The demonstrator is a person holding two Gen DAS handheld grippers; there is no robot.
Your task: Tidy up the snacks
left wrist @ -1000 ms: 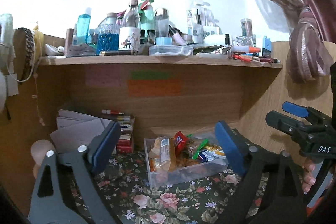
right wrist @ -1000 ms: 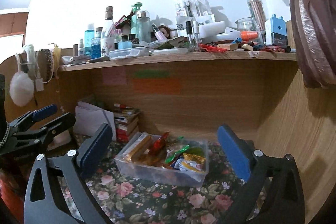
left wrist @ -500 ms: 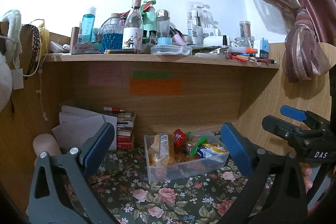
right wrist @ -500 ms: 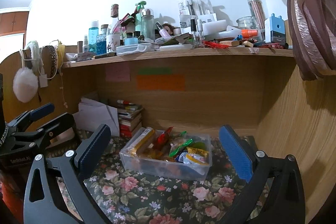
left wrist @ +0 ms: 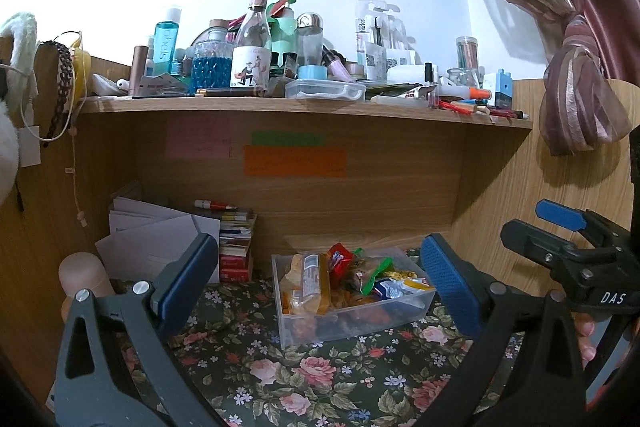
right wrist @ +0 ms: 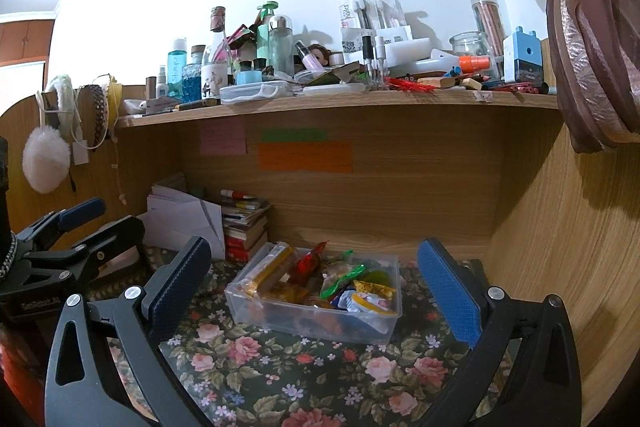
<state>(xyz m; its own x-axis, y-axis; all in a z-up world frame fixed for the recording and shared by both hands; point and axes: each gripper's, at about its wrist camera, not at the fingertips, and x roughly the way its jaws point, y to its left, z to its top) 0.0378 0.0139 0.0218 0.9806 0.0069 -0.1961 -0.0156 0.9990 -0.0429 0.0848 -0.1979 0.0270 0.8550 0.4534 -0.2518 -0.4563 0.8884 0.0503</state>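
Your left gripper and right gripper gape empty; the snack box at the desk's back edge is light, slippery: grip its rim.

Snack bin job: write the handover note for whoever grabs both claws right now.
Left claw: open, empty, held back from the bin.
Right claw: open, empty, also short of the bin.
Clear snack bin sits on the floral cloth under the shelf, beside the stack of books.
Inside: a long yellow packet at the left, a red wrapper, a green wrapper, and yellow and blue-white packets at the right, piled loosely.
Done: no snacks lie outside the bin.
Left: the pile looks unsorted; nothing gripped yet.
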